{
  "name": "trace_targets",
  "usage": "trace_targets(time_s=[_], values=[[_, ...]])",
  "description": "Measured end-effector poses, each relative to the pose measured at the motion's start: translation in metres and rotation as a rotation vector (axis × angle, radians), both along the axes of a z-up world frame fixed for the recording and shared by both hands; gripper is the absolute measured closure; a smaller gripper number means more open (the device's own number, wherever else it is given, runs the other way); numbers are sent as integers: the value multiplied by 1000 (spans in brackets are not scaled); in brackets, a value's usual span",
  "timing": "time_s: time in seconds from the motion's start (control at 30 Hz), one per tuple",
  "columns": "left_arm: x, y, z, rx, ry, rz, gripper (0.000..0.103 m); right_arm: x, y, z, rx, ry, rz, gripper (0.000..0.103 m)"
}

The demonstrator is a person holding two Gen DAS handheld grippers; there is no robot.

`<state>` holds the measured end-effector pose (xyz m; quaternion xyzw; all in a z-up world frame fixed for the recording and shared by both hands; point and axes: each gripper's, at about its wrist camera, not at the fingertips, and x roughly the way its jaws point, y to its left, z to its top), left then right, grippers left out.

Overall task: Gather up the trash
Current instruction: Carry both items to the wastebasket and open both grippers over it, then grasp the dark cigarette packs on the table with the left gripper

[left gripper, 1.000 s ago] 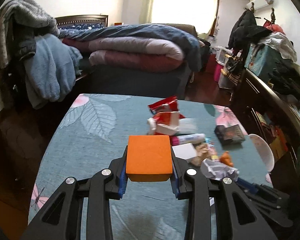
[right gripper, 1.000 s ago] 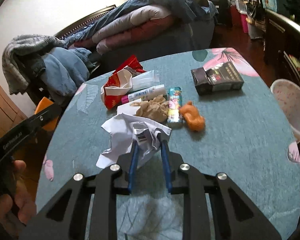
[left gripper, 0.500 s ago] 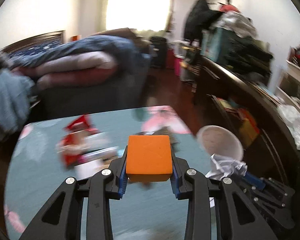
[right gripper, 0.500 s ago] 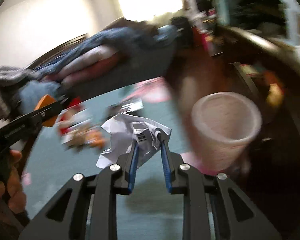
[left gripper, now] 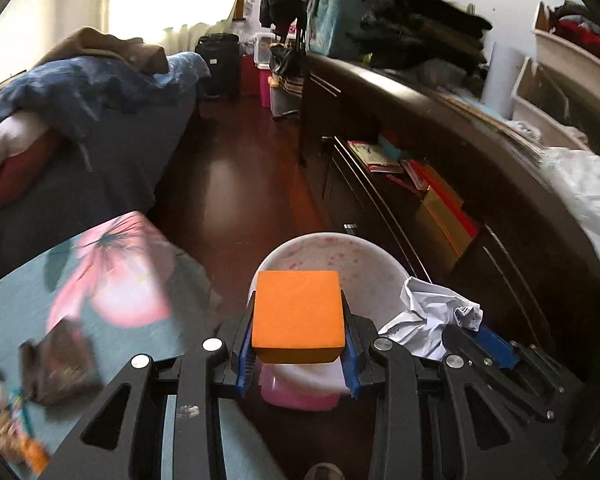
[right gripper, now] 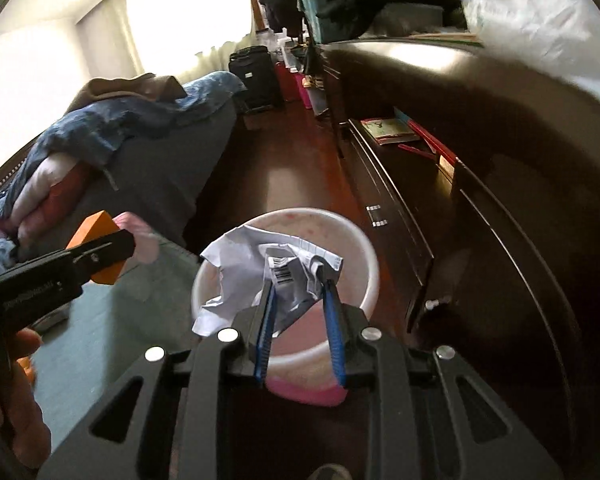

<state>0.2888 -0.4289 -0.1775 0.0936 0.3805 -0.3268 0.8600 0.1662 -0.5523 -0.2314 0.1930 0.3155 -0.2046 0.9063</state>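
In the left wrist view, our left gripper is clamped on an orange block, jaws spread just to its width. A second ago this camera looked across the table at the litter; now it has swung past the table's right edge, and the white bin with its pink base sits on the dark floor directly beyond the block. Only the table corner with the pink flower print stays in view at the left, with a dark box near that edge and blurred scraps at the lower left. Our right gripper comes in from the right, carrying the crumpled paper beside the bin's rim.

In the right wrist view, our right gripper pinches the crumpled paper between narrow jaws, a barcode showing on one fold. A second ago that paper lay on the table among the other litter; now it hangs over the mouth of the bin, off the table entirely. The left gripper with its orange block sits at the left, over the table edge.

We judge the carry done: the paper is above the bin and only the release remains. The block looks next in line, and more litter waits on the table.
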Motion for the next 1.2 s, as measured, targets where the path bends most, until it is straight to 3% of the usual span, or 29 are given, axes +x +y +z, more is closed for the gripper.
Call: trace_targets(time_s=[0.03, 0.07, 0.1, 0.17, 0.37, 0.7, 0.8, 0.93, 1.0, 1.2], values=[[7, -8, -4, -2, 4, 1, 66, 3, -7, -3, -2, 0, -2, 76], [14, -14, -7, -6, 10, 7, 53, 8, -11, -7, -6, 0, -5, 74], [18, -17, -9, -15, 19, 10, 34, 15, -15, -12, -11, 0, -8, 72], [27, -26, -12, -38, 29, 19, 23, 24, -21, -20, -18, 2, -12, 70], [37, -27, -8, -58, 40, 40, 20, 28, -33, -34, -9, -2, -18, 55], [-10, 50, 18, 15, -78, 138, 7, -6, 30, 11, -98, -19, 56, 29], [-18, 83, 25, 47, -105, 208, 4, -16, 55, 29, -99, -32, 101, 23], [-9, 121, 24, 125, -148, 357, 4, -24, 88, 50, -103, -55, 170, 21], [6, 137, 16, 159, -116, 421, 4, -26, 104, 59, -124, -68, 207, 20], [59, 152, -24, 195, 76, 484, 4, -21, 127, 66, -152, -74, 270, 18]])
